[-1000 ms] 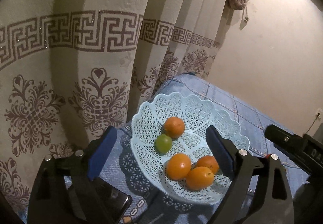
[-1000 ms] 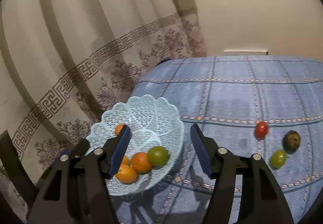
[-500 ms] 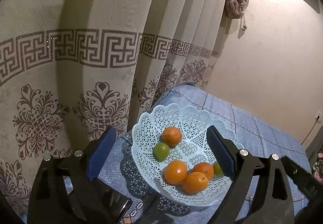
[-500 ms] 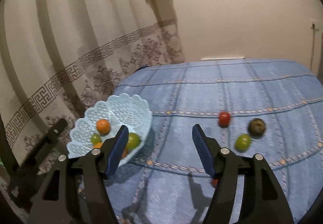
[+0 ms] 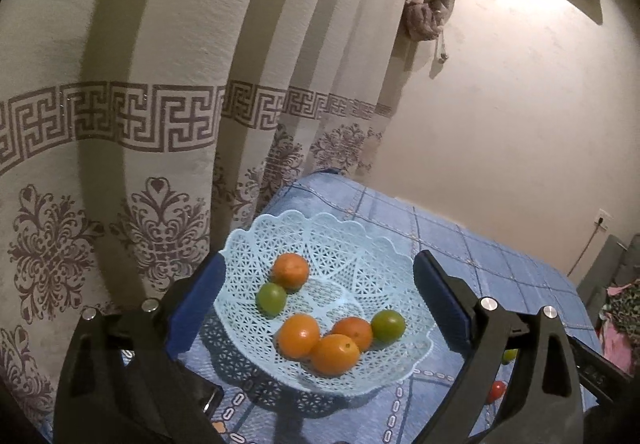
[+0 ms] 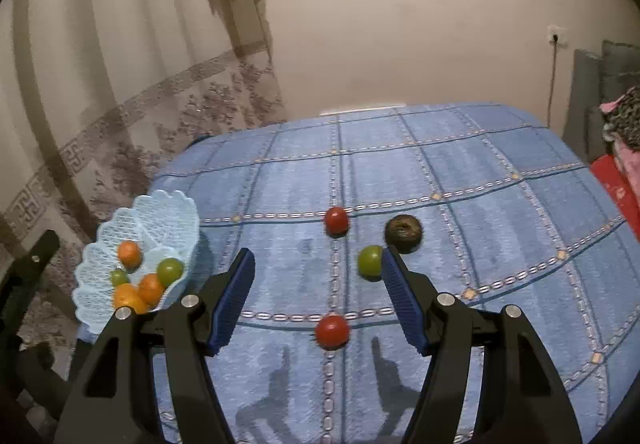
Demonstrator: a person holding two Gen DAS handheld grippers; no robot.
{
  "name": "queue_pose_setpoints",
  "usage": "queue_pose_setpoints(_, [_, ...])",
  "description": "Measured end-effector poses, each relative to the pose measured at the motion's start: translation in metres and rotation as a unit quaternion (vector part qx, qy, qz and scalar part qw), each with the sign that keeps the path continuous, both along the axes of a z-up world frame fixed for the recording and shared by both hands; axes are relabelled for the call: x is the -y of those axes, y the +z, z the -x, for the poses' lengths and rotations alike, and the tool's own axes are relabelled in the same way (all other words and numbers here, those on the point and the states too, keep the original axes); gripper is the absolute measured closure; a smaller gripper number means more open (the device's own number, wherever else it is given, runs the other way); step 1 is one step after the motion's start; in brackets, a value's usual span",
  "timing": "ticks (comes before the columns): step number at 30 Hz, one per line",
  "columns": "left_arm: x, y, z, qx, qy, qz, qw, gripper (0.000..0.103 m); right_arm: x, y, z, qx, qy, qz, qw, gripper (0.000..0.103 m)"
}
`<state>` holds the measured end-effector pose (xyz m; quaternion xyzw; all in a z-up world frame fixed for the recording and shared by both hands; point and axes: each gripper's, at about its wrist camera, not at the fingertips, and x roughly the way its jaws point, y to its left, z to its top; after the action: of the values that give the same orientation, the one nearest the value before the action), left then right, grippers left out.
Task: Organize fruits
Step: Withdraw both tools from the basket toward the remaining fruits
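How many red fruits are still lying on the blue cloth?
2. One red fruit lies close in front of the open right gripper; the other sits farther back, left of the dark brown fruit. None seems hidden.

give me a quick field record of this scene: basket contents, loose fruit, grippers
basket: light blue lattice basket at the bed's edge by the curtain
in basket: four orange fruits, two green fruits
loose on blue bedspread: two red fruits, one green fruit, one dark brown fruit
left gripper: open, empty, facing the basket
right gripper: open, empty, over the loose fruit
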<state>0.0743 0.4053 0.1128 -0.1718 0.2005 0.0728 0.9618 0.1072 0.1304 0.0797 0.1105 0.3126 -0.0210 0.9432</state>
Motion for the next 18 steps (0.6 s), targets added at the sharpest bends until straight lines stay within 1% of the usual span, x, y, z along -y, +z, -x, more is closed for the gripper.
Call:
queue_pose_setpoints(3, [0.001, -0.005, -0.005, -0.009, -0.013, 0.008, 0.9998, 0.007, 0.002, 0.0, -0.005, -0.008, -0.015, 0.017, 1.0, 0.038])
queue_pose_setpoints(6, [0.003, -0.01, -0.011, -0.02, -0.031, 0.015, 0.9992, 0.007, 0.008, -0.001, -0.01, -0.01, -0.034, 0.015, 0.999, 0.037])
queue_pose_setpoints(9, [0.007, -0.011, -0.012, -0.02, -0.048, 0.018, 0.9985, 0.007, 0.016, -0.003, -0.014, -0.013, -0.052, 0.012, 0.999, 0.037])
queue_pose_setpoints(13, [0.015, -0.01, -0.013, -0.017, -0.064, 0.009, 0.9978, 0.007, 0.032, -0.005, -0.021, -0.017, -0.074, 0.007, 0.997, 0.038])
queue_pose_setpoints(16, [0.021, -0.011, -0.013, -0.017, -0.076, 0.003, 0.997, 0.007, 0.053, -0.006, -0.025, -0.018, -0.094, -0.013, 0.995, 0.038])
queue_pose_setpoints(18, [0.026, -0.011, -0.013, -0.017, -0.085, -0.007, 0.9962, 0.007, 0.063, -0.006, -0.028, -0.02, -0.098, -0.025, 0.995, 0.038])
